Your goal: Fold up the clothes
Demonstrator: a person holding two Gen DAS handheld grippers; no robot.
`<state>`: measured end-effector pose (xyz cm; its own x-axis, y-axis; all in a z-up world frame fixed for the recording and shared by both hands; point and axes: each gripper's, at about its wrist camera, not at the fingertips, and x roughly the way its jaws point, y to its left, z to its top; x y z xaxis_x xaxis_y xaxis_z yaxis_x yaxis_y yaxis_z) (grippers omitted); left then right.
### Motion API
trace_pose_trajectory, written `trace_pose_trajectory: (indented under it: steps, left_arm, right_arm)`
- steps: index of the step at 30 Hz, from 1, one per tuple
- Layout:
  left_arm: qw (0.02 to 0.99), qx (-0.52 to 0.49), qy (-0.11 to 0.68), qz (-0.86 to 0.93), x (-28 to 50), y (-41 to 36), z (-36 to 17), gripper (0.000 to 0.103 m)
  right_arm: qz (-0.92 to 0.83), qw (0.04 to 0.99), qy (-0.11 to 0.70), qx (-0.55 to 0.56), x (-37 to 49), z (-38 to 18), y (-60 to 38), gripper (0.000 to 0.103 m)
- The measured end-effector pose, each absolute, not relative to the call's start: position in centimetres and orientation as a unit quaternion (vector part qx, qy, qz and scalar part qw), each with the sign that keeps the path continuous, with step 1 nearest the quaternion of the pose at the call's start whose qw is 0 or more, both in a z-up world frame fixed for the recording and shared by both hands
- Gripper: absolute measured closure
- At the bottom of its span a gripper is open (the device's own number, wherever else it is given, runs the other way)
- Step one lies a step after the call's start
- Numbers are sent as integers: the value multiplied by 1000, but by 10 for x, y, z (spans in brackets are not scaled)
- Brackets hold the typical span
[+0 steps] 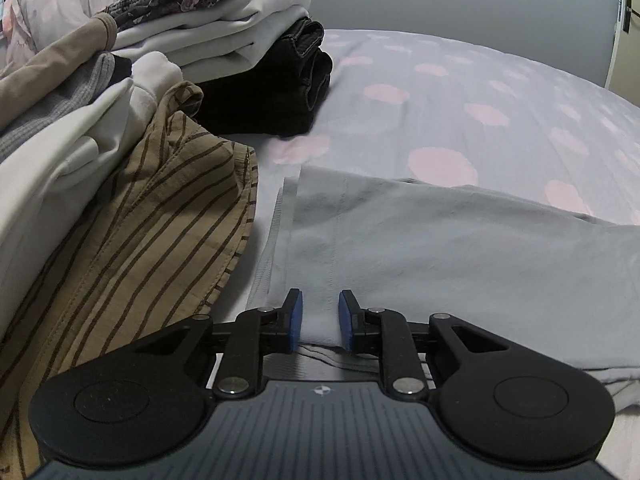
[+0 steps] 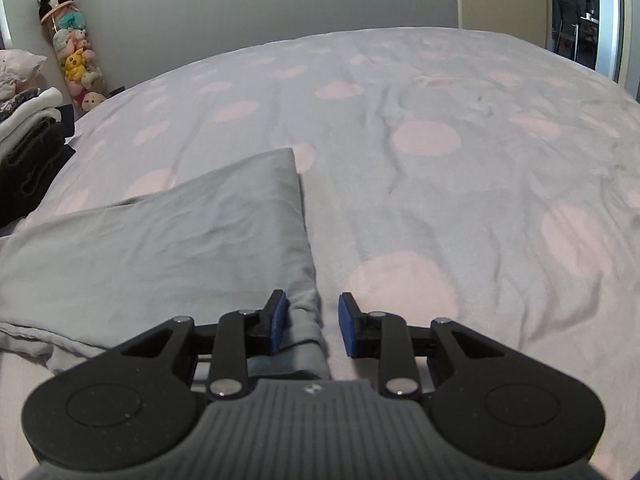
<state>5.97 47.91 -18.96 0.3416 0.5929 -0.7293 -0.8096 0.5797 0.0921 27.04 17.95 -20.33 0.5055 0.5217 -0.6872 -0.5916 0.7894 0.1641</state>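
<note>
A pale grey garment [image 1: 440,248] lies folded flat on the bed, its long side running across both views. My left gripper [image 1: 321,320] hovers over the garment's near left end; its blue pads stand a little apart, with a strip of the cloth lying between them. I see no pinch in the fabric. In the right wrist view the same grey garment [image 2: 160,240] ends at a straight right edge. My right gripper [image 2: 313,324] straddles the near right corner. The cloth touches only the left pad, and bare sheet shows before the right pad.
The bed sheet [image 2: 440,160] is lilac with pink spots and stretches far to the right. A tan striped garment [image 1: 140,240] and a pile of loose clothes crowd the left. Behind them stands a folded stack [image 1: 240,32] on black jeans [image 1: 288,88]. Plush toys [image 2: 76,52] hang in the corner.
</note>
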Motion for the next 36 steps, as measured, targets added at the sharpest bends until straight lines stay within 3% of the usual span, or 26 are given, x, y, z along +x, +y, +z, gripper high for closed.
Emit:
trace_pose_trajectory:
  steps: [7, 13, 18, 22, 32, 35, 36]
  left_arm:
    - [804, -178, 329, 462, 51, 452, -166, 79]
    - [826, -136, 307, 453, 60, 429, -159, 70]
    - [826, -160, 291, 455, 65, 444, -164, 70]
    - [828, -199, 286, 440, 66, 460, -167, 70]
    - [823, -236, 288, 428, 58, 492, -172, 70]
    - [824, -246, 286, 423, 56, 497, -171, 70]
    - [824, -248, 285, 422, 55, 498, -170, 70]
  right_arm:
    - [326, 874, 358, -42, 265, -204, 178, 67]
    - [345, 892, 284, -71, 248, -199, 188, 57]
    - [325, 888, 316, -74, 259, -197, 195, 52]
    - [332, 880, 337, -45, 275, -187, 196, 40]
    - [344, 857, 382, -28, 297, -204, 225, 41]
    - [340, 865, 367, -47, 290, -208, 234, 44]
    - [339, 865, 367, -50, 289, -207, 237, 49]
